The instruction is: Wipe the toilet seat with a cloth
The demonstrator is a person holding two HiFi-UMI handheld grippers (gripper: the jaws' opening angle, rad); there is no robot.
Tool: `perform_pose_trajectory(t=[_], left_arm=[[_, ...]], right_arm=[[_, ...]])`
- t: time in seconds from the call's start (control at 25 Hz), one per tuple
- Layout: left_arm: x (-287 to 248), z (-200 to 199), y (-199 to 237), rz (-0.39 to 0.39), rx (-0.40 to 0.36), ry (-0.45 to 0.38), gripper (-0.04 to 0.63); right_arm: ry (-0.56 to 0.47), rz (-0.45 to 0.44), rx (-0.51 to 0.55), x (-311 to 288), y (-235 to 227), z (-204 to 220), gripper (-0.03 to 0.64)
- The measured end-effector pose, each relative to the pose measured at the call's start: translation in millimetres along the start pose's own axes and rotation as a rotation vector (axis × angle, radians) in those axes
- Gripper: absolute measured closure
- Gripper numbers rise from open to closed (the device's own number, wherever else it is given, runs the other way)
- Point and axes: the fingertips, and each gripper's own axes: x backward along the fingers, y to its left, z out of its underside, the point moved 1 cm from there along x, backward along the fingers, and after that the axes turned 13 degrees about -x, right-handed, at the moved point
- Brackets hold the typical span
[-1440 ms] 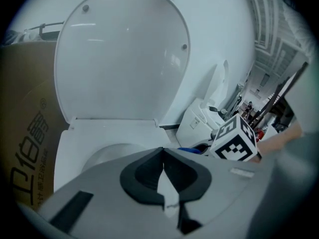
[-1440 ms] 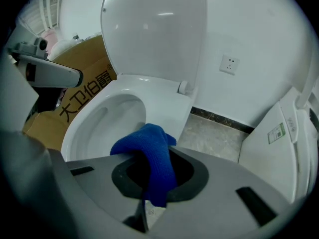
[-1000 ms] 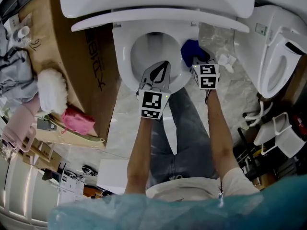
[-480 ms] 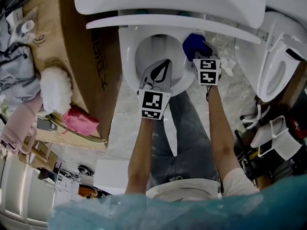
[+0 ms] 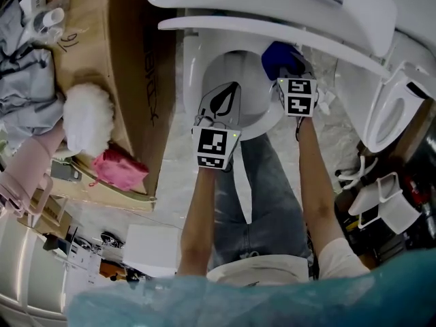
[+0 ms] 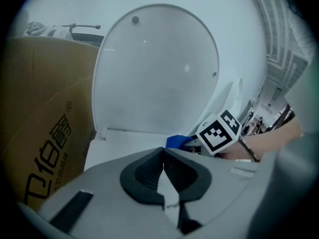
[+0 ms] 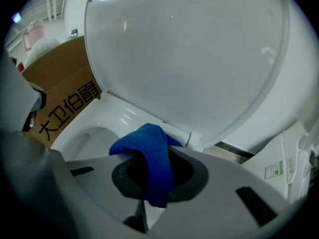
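the right gripper point(image 7: 155, 185) pinches a blue cloth point(image 7: 152, 153) by the toilet rim's point(image 7: 118, 114) back. the left gripper point(image 6: 163, 153) is closed, empty.

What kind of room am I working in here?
Probably a storeroom or test area, not a home bathroom: a toilet, a second toilet beside it, a cardboard box alongside.

Lid point(image 5: 238, 26) behind, cardboard box point(image 5: 129, 46) left; bowl point(image 5: 240, 68) open
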Motion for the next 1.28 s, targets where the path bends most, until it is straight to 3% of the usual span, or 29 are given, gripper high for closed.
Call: perform_pose_trajectory(t=[1.28], left_arm=[[74,29,69,-0.179,0.206,-0.061,0.584]], right_arm=[[0.004,-0.177,0.241,-30,149,-42,0.589]])
